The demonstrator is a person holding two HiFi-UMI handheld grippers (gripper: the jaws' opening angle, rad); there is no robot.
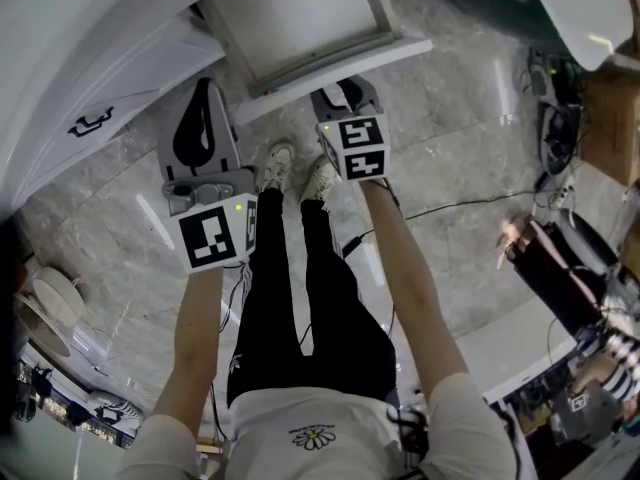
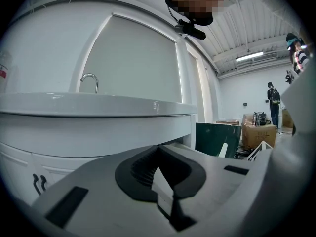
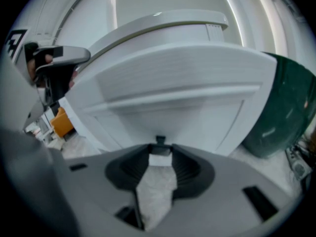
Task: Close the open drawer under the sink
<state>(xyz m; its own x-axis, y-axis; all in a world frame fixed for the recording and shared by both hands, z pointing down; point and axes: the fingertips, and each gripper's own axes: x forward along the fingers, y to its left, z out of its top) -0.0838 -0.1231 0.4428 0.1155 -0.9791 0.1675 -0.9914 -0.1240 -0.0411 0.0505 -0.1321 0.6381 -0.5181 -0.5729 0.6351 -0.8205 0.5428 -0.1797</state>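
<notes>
- The drawer stands pulled out from the white vanity at the top middle of the head view. Its white inside faces up and its front panel slants across just below it.
- In the right gripper view that panel fills the middle of the frame, with a small dark handle at its lower edge.
- The right gripper sits at the front panel, top centre of the head view. Its jaws stand a little apart, with a strip of panel and floor showing through the gap. The dark handle lies just past the tips, and neither pad can be seen pressing on it.
- The left gripper is left of the drawer, near the vanity's curved side. Its curved jaws meet at the tips and hold nothing.
- Each gripper carries a marker cube at centre frame, with the person's forearms running down from there.
- Above the drawer, in the left gripper view, are the sink and its faucet, at left of frame.
- A black cabinet handle shows on the vanity at upper left of the head view.
- The person's shoes stand on the marble floor just below the drawer.
- A dark green tub sits at the right edge of the right gripper view, beside the vanity.
- Another person is at the right edge of the head view.
</notes>
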